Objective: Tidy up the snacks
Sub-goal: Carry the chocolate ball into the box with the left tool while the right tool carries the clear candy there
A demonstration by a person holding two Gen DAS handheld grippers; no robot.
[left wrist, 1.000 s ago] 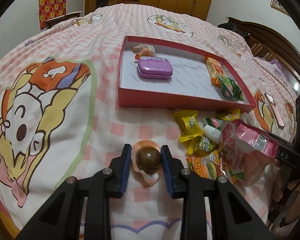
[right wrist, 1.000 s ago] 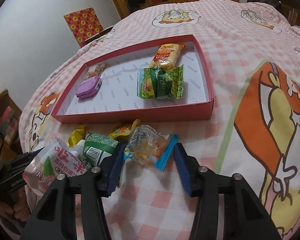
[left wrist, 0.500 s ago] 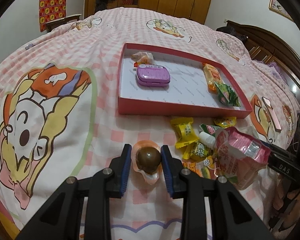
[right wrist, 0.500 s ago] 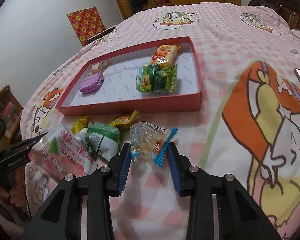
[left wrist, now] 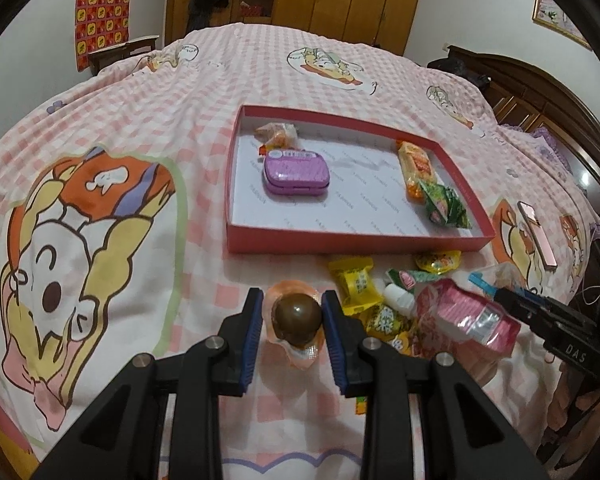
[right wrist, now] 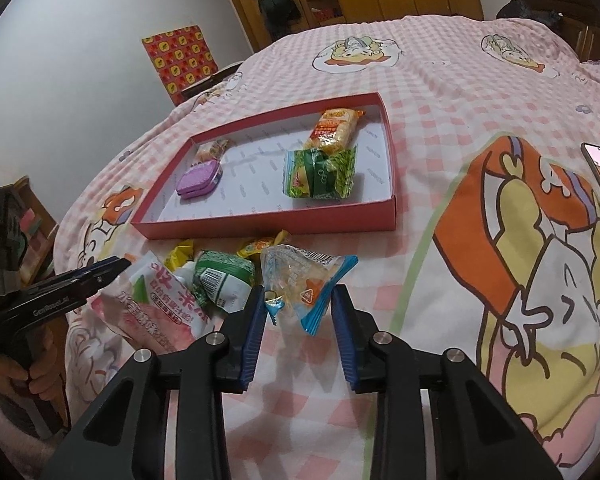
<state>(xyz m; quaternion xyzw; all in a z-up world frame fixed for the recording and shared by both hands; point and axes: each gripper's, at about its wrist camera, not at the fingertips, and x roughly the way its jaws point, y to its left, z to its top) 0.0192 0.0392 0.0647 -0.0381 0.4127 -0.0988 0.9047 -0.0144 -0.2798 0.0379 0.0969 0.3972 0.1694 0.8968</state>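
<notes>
1. While the left gripper (left wrist: 292, 322) is pinching the brown ball candy (left wrist: 296, 319), the right gripper (right wrist: 299, 307), having just been closing, is clamping the clear blue-edged packet (right wrist: 300, 280)
2. Both are needing steady lifts toward the red tray (right wrist: 268, 228) lying ahead

"DAS" on right gripper (left wrist: 556, 326), "FASHION" repeated on tray floor (left wrist: 364, 204) (rest unreadable).

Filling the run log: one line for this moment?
left gripper: shut on brown ball snack | right gripper: shut on blue-edged clear packet | red tray: four items
</notes>
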